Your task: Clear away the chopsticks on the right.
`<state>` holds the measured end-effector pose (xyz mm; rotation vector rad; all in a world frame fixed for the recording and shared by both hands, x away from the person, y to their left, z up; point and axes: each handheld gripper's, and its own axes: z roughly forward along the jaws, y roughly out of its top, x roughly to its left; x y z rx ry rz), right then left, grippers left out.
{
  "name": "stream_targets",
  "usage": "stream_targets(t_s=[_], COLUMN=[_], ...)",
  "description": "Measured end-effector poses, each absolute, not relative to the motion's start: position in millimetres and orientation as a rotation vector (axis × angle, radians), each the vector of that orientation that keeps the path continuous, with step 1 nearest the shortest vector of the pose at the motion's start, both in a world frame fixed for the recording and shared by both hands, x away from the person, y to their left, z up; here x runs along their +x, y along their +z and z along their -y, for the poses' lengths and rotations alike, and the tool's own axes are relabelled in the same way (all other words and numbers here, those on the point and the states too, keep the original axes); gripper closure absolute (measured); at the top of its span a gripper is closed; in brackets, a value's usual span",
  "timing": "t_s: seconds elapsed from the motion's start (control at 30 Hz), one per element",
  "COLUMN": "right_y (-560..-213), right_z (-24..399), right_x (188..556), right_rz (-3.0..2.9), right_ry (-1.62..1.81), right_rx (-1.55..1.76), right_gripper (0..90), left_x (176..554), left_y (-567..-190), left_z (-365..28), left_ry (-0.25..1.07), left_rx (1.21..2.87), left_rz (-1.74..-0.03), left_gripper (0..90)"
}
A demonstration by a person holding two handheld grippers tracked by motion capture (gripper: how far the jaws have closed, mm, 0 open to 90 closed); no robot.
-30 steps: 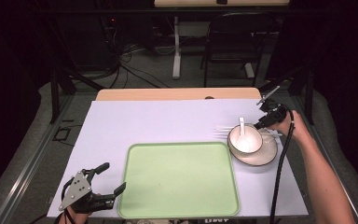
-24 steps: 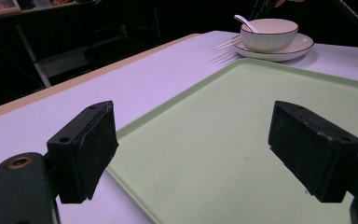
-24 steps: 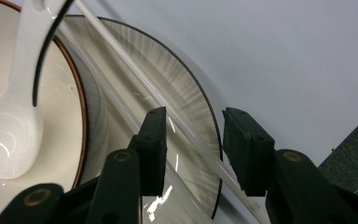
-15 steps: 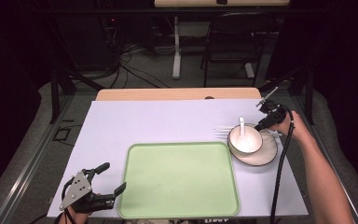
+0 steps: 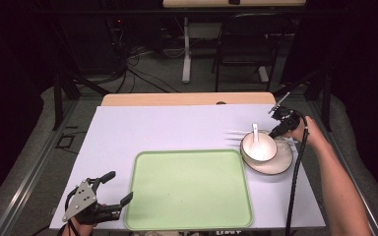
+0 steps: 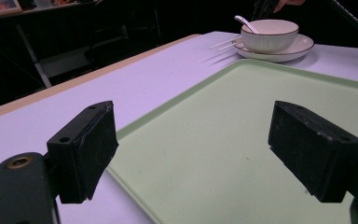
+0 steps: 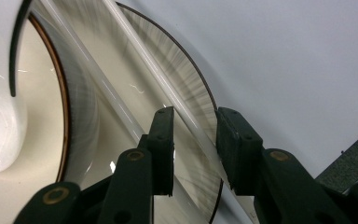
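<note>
A white bowl point(image 5: 259, 146) with a thin dark rim line stands on a wider white plate point(image 5: 281, 164) at the right of the table point(image 5: 167, 129), just right of the tray point(image 5: 187, 189). The bowl's outer wall is ribbed, as the left gripper view shows point(image 6: 269, 41), and the plate has a dark edge line and fine radial streaks point(image 7: 186, 79). A white spoon point(image 5: 255, 133) leans in the bowl, its handle pointing to the far side. Two pale chopsticks point(image 5: 236, 132) lie across the plate's far rim, their tips reaching left onto the table; close up they are smooth, glossy white rods point(image 7: 168, 93) lying side by side.

The right gripper point(image 5: 278, 129) is at the far right edge of the plate. Its jaws stand narrowly apart on either side of one chopstick point(image 7: 193, 122), with a little gap showing, low over the plate.

The left gripper point(image 5: 109, 189) is at the near left corner of the table, just left of the pale green, flat, raised-rim tray. Its jaws are spread wide and hold nothing point(image 6: 193, 154).
</note>
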<state>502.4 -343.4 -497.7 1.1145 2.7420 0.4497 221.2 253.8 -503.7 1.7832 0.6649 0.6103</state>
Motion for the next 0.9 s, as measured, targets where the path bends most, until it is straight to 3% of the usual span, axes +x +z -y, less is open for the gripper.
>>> stream_targets(t_s=[0.9], right_y=[-498.2], right_z=[338.1], right_x=[502.9], right_rz=[-2.793], right_ry=[0.331], right_rx=[0.986], right_gripper=[75.6], left_x=[221.0], left_y=[-503.6], left_z=[-253.9], left_ry=[0.612], left_rx=[1.783], left_rz=[-0.665], left_gripper=[15.4])
